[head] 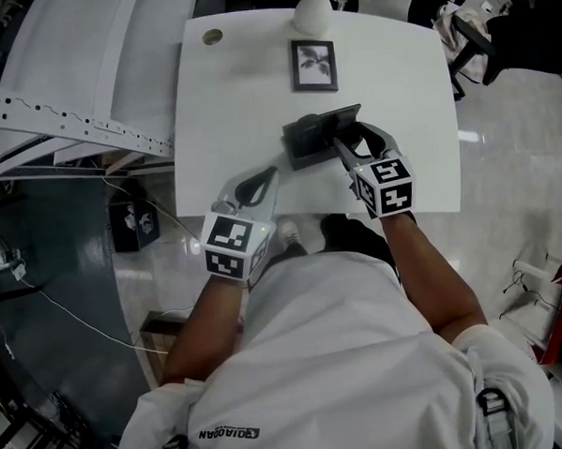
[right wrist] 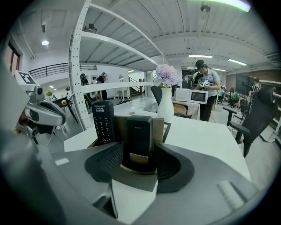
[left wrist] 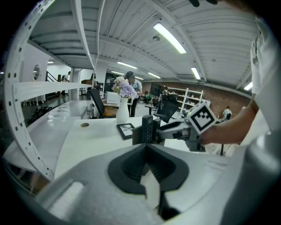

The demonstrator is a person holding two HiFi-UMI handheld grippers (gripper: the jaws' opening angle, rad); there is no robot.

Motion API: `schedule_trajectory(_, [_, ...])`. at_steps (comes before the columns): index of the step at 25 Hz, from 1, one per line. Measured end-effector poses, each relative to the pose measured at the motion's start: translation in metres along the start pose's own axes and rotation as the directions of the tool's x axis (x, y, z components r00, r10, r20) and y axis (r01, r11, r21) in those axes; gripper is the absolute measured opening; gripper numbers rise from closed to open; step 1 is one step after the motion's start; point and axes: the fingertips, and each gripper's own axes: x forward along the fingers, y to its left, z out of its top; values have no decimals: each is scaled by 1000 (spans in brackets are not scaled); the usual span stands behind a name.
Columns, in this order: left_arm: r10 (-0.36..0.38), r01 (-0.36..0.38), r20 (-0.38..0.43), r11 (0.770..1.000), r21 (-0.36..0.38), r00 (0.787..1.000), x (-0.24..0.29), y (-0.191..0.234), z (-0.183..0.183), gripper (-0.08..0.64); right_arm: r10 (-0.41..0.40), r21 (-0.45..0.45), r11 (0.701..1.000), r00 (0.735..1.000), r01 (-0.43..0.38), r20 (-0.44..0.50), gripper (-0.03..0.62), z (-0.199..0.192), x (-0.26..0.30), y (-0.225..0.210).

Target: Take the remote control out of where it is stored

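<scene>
Straddling the plain black slab-shaped plastic remote control (right wrist: 139,134) with the right tongs (right wrist: 138,151) spread wide, close on either side but not yet pinching. Stored upright in the front slot of a tan-walled box holder (right wrist: 163,127) on the white counter (head: 237,108), beside a black keypad remote (right wrist: 102,123), so probably best gripped by its flanks and lifted straight up. Holding the left tongs (left wrist: 147,149) pressed together and empty over the counter's near edge, out of the way and perhaps ready to steady the holder.
</scene>
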Motion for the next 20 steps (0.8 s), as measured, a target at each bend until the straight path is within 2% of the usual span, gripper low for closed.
schedule_trajectory(3, [5, -5, 3, 1000, -4, 1000, 0, 1, 1, 3, -17, 5, 1000, 1000, 17, -12, 239, 0, 7, -3])
schedule_trajectory(11, [22, -22, 1, 1000, -10, 1000, -5, 4, -3, 3, -46, 5, 999, 999, 47, -28, 239, 0, 18, -2])
schedule_trajectory(16, [27, -27, 2, 1000, -6, 1000, -9, 8, -5, 3, -75, 23, 997, 997, 76, -29, 198, 0, 21, -5])
schedule_trajectory(20, [26, -26, 7, 1000, -3, 1000, -13, 7, -4, 3, -67, 34, 997, 998, 67, -14, 196, 2, 17, -1])
